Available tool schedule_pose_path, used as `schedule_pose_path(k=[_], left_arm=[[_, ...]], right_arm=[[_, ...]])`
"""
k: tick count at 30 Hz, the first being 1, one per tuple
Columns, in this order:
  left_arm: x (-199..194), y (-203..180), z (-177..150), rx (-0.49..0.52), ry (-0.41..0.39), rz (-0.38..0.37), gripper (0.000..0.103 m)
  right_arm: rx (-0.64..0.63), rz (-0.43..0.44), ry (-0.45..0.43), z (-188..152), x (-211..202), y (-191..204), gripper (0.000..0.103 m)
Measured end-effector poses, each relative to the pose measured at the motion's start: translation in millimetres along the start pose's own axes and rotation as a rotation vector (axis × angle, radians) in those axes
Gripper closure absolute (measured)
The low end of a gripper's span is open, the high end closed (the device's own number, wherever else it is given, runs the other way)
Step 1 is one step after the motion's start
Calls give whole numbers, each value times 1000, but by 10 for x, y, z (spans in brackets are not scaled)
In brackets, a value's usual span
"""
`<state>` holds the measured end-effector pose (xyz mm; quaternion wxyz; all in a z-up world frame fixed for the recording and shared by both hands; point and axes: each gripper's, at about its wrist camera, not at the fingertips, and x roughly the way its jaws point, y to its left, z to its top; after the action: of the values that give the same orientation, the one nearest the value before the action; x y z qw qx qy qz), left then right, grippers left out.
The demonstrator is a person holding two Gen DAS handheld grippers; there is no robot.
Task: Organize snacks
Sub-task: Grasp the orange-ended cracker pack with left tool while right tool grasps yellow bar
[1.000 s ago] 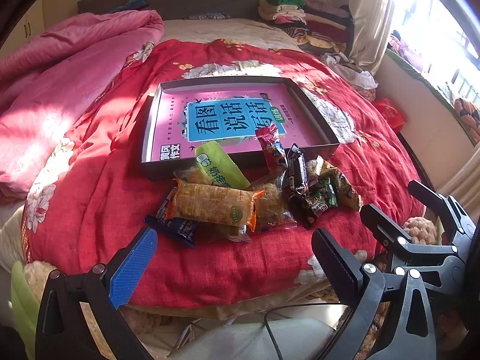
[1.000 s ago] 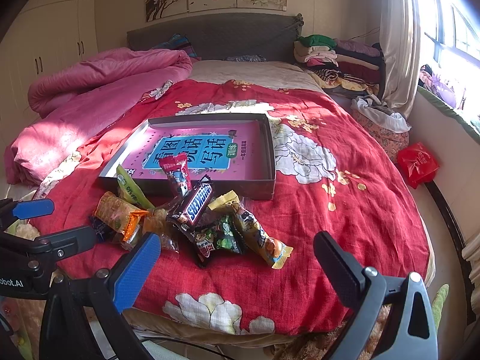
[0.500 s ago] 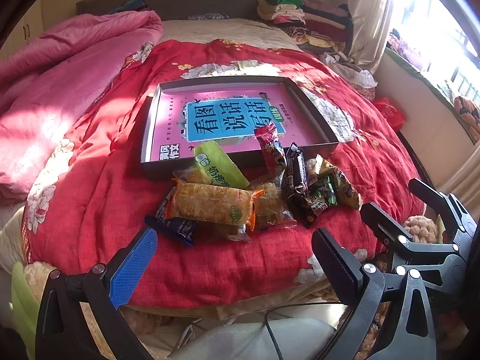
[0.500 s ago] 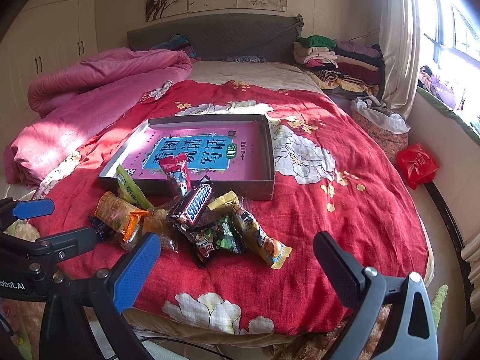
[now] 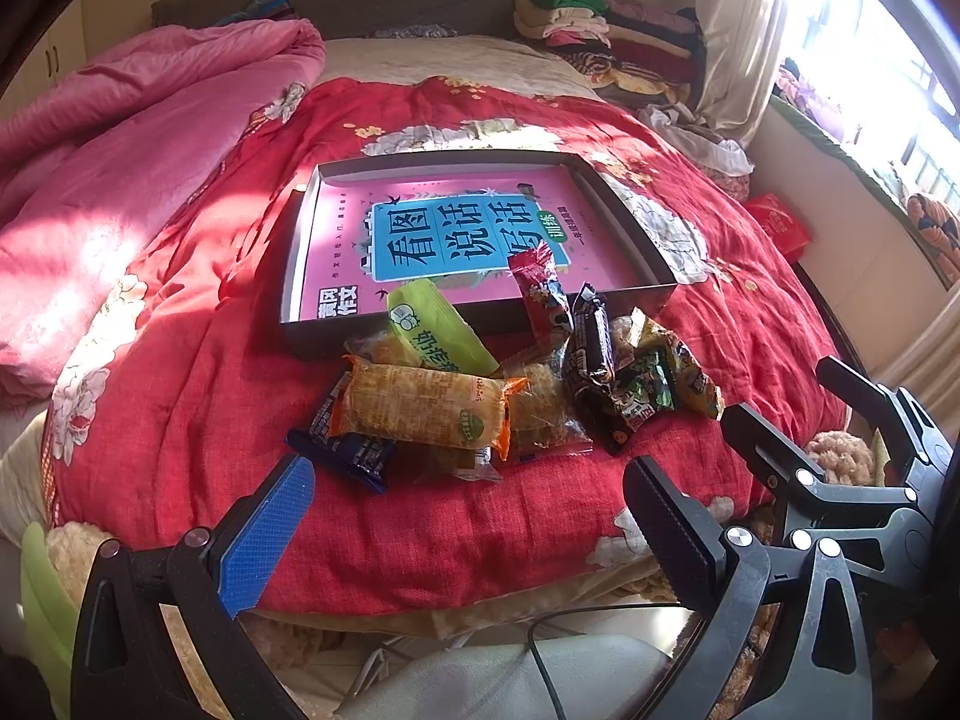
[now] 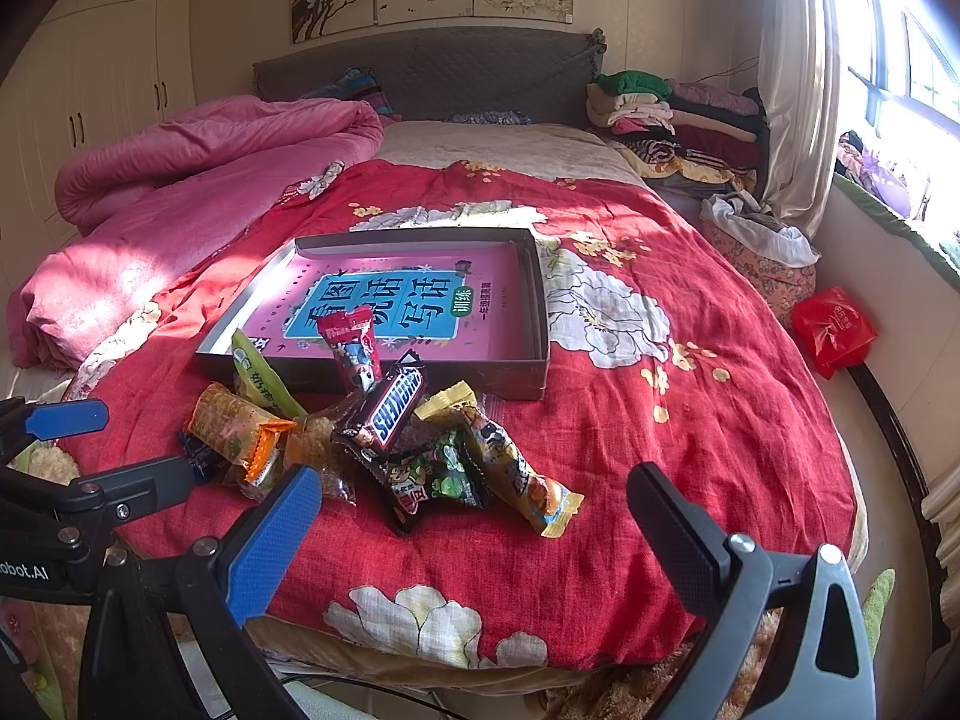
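Observation:
A heap of snack packets lies on the red bedspread in front of a shallow dark box (image 5: pixel 312 339) (image 6: pixel 480 375) with a pink book in its bottom. The heap holds an orange packet (image 5: pixel 426 405) (image 6: pixel 231 426), a green packet (image 5: pixel 432 330), a red packet (image 5: pixel 540 294) (image 6: pixel 354 348) leaning on the box wall, a Snickers bar (image 6: pixel 393 405) (image 5: pixel 591 342), a blue packet (image 5: pixel 348 444) and a yellow packet (image 6: pixel 516 468). My left gripper (image 5: pixel 468 531) (image 6: pixel 114 450) hangs open just short of the bed's near edge, facing the heap. My right gripper (image 6: pixel 474 540) (image 5: pixel 792 396) is open beside it, to the right.
A bunched pink quilt (image 6: pixel 198 180) covers the bed's left side. Folded clothes (image 6: pixel 678 114) are stacked at the far right by the curtain. A red bag (image 6: pixel 834 330) lies on the floor right of the bed. A cable (image 5: pixel 540 654) runs below the bed edge.

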<state>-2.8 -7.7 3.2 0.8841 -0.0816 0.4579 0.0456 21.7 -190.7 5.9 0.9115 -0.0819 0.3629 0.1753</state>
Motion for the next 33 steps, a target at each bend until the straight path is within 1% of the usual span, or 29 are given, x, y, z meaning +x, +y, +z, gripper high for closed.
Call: schedule_pose_path(k=[10,19,23,27,28,30,33], left_arm=[[68,45,-21,-13,17,-1,1],[280,360,-25,-123,87,-12,1],[375,509,-8,-211,132,-68,1],[487,597,37,-328,187,-172,1],[518,610,51,-354,200,-187,1],[586,643,91,-399,218,-201,1],[677,694,134,-471,240,-203,1]], right_arm=[[9,6,9,-1,20,-19,0],[57,8,34,-6,117,-174,0],[68,-8,42,6,164,-256,0],[75,-30,44,23,222,-352,0],[76,-36,48,33,240,-355,0],[76,-42,55,45,281,-398,0],[63,-55,69,66,351,-453,0]])
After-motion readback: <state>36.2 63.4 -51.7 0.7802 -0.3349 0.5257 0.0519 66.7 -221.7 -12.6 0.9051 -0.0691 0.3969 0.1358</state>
